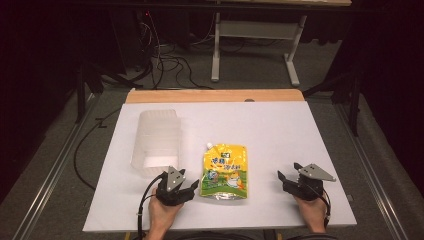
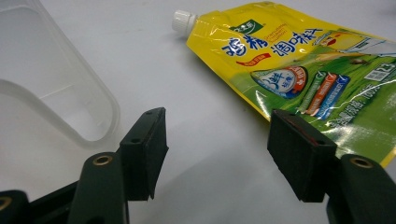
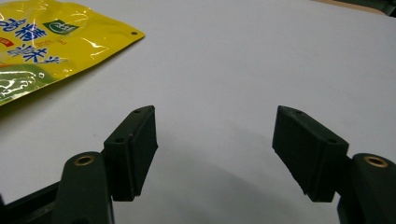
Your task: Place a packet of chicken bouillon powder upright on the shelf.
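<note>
- On the white counter [image 1: 280, 130], a yellow pouch [image 1: 225, 171] is laid flat near the front middle, its white cap [image 1: 209, 146] pointed away toward the far left.
- Left of the pouch, a clear tub [image 1: 156, 141] is set, its open mouth turned toward the person.
- At the front left, the left gripper [image 1: 177, 186] is held in a hand [image 1: 162, 212], just beside the pouch's near left corner and just in front of the tub.
- Its fingers [image 2: 144, 149] are seen spread apart with nothing between them; the right one [image 2: 299, 154] is placed at the pouch's edge, though contact cannot be told, and the tub's rim [image 2: 93, 121] is seen just left of the left one.
- At the front right, the right gripper [image 1: 290, 175] is held in the other hand [image 1: 312, 210], well apart from the pouch.
- Its fingers [image 3: 133, 149] are likewise released, with bare counter between them and the pouch's corner [image 3: 70, 42] seen off to the upper left.
</note>
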### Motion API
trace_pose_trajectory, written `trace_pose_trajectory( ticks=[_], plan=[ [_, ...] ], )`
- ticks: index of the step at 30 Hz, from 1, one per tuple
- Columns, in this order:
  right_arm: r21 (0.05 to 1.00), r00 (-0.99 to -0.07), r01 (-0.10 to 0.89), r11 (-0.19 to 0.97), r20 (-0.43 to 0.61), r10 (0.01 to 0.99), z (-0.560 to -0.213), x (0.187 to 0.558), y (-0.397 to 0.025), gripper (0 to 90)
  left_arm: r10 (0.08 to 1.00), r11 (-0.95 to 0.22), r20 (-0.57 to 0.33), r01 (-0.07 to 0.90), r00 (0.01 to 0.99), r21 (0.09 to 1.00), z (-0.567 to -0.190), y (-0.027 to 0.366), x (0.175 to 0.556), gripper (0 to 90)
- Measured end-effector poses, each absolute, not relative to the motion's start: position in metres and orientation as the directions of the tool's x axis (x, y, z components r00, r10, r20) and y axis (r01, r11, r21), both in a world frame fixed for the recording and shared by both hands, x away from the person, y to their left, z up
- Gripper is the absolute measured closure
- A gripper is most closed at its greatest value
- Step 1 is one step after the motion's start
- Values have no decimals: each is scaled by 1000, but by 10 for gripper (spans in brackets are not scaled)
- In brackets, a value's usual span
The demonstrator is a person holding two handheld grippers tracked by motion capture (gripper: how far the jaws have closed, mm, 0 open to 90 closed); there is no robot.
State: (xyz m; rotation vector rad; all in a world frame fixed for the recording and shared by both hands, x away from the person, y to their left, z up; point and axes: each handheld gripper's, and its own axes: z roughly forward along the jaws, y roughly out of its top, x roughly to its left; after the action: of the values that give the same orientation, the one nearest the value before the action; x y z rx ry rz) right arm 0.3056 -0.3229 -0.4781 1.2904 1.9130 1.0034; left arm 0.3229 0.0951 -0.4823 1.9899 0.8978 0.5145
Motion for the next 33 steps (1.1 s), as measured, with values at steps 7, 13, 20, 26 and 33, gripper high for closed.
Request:
trace_pose_trajectory(
  ticks=[7, 13, 20, 26, 33],
  plan=[
    [849, -338, 470, 242, -81, 938, -478, 306, -322, 311, 753, -346, 0, 396, 658, 851, -473, 94, 320, 354],
    [851, -336, 468, 238, -78, 939, -478, 305, -323, 310, 736, -337, -22, 394, 677, 855, -464, 88, 319, 316],
    [851, -335, 470, 236, -76, 939, -478, 305, -323, 310, 728, -326, -60, 422, 683, 846, -456, 77, 322, 272],
    [850, -338, 469, 239, -78, 938, -478, 305, -323, 310, 718, -343, -66, 435, 693, 833, -452, 66, 326, 269],
    [852, -337, 465, 241, -81, 938, -478, 305, -323, 309, 721, -342, -92, 468, 686, 815, -448, 53, 334, 259]
  ],
)
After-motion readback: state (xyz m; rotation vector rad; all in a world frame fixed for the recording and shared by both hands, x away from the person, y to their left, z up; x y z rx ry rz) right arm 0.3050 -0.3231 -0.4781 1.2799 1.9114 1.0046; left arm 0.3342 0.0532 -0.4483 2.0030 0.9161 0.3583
